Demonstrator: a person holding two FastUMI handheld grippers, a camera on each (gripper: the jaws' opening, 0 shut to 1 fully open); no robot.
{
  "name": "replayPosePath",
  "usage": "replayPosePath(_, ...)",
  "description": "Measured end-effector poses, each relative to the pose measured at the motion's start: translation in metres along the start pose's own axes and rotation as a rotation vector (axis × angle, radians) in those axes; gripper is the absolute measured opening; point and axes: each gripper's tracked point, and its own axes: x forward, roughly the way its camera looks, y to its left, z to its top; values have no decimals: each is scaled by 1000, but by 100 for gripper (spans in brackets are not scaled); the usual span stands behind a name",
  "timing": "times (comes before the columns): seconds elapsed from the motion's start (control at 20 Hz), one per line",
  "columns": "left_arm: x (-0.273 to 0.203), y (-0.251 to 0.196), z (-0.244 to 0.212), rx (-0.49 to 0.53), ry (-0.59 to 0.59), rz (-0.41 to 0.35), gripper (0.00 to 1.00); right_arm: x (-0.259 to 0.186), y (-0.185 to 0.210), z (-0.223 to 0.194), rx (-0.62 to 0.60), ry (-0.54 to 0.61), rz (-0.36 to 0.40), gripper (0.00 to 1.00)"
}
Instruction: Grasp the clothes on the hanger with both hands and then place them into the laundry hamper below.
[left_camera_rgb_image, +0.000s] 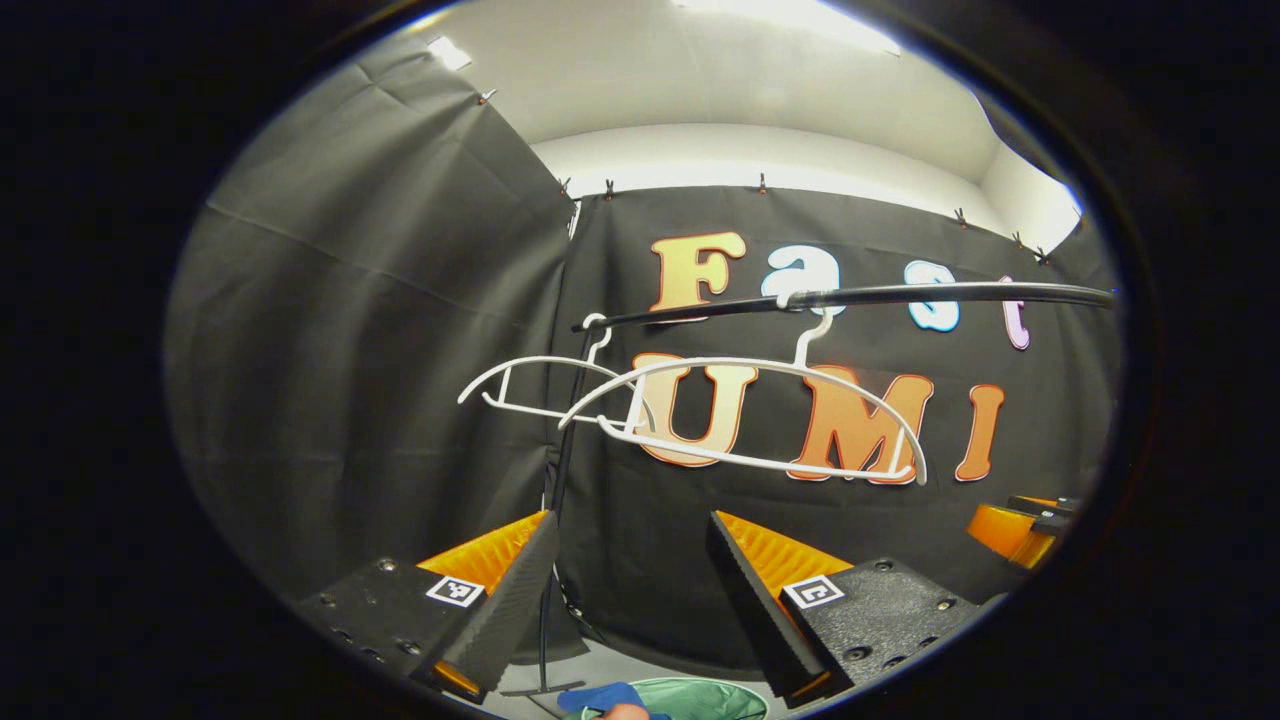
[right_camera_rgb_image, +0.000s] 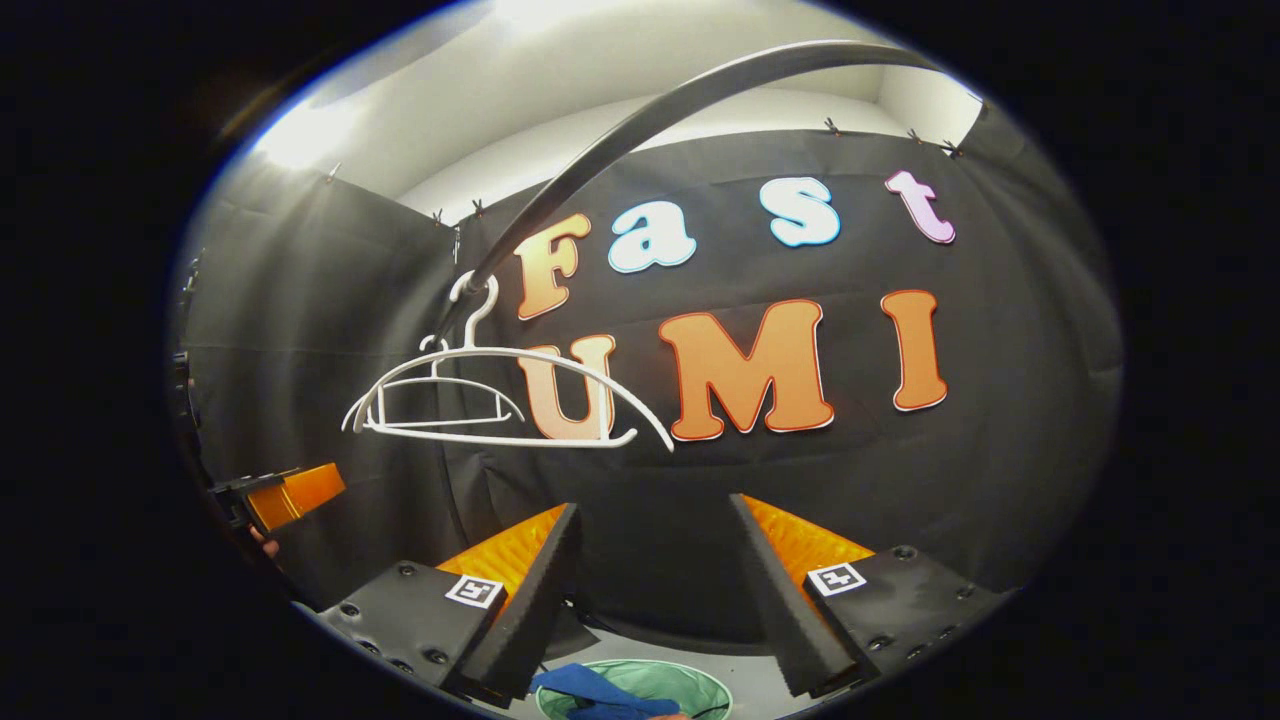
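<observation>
Two bare white hangers (left_camera_rgb_image: 745, 415) hang from a black rail (left_camera_rgb_image: 900, 295) ahead of me; in the right gripper view the hangers (right_camera_rgb_image: 495, 400) sit to the left under the arching rail (right_camera_rgb_image: 620, 130). A blue garment (right_camera_rgb_image: 600, 695) lies in the green laundry hamper (right_camera_rgb_image: 690, 685) on the floor below. The same blue garment (left_camera_rgb_image: 600, 697) and hamper (left_camera_rgb_image: 715, 697) show at the bottom of the left gripper view. My left gripper (left_camera_rgb_image: 632, 525) is open with nothing between its fingers. My right gripper (right_camera_rgb_image: 655, 508) is open and holds nothing.
The rail's thin black upright stand (left_camera_rgb_image: 552, 560) runs down to the floor left of the hamper. Black cloth walls close the booth at the back and left. The right gripper (left_camera_rgb_image: 1020, 530) appears at the far right, the left gripper (right_camera_rgb_image: 285, 495) at the far left.
</observation>
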Motion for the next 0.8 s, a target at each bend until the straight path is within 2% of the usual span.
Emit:
replayPosePath(0.1,-2,1,3,1,-11,1,98,-2,2,-1,2,-1,2,95)
replayPosePath(0.2,-3,1,5,4,-18,3,89,-3,3,-1,14,-2,7,95)
replayPosePath(0.25,-4,2,4,7,-17,6,94,-2,2,-2,16,-1,7,95)
replayPosePath(0.3,-2,3,3,9,-15,9,89,-1,1,-3,15,-1,7,95)
replayPosePath(0.35,-2,3,2,8,-10,8,94,1,-1,-4,14,-2,4,95)
replayPosePath(0.4,-2,2,1,6,-8,9,94,1,-3,-3,13,-5,1,95)
replayPosePath(0.45,-1,3,-1,3,-5,10,89,1,-5,-2,11,-8,0,95)
replayPosePath(0.65,2,4,-2,2,-4,16,89,5,-11,-2,-7,-11,-12,95)
replayPosePath(0.7,2,2,-3,5,-2,13,94,4,-12,-2,-9,-14,-14,95)
replayPosePath(0.75,3,2,-3,8,-4,11,89,5,-13,-2,-6,-19,-17,95)
replayPosePath(0.8,4,1,-4,9,-2,10,94,4,-13,-2,-2,-20,-19,95)
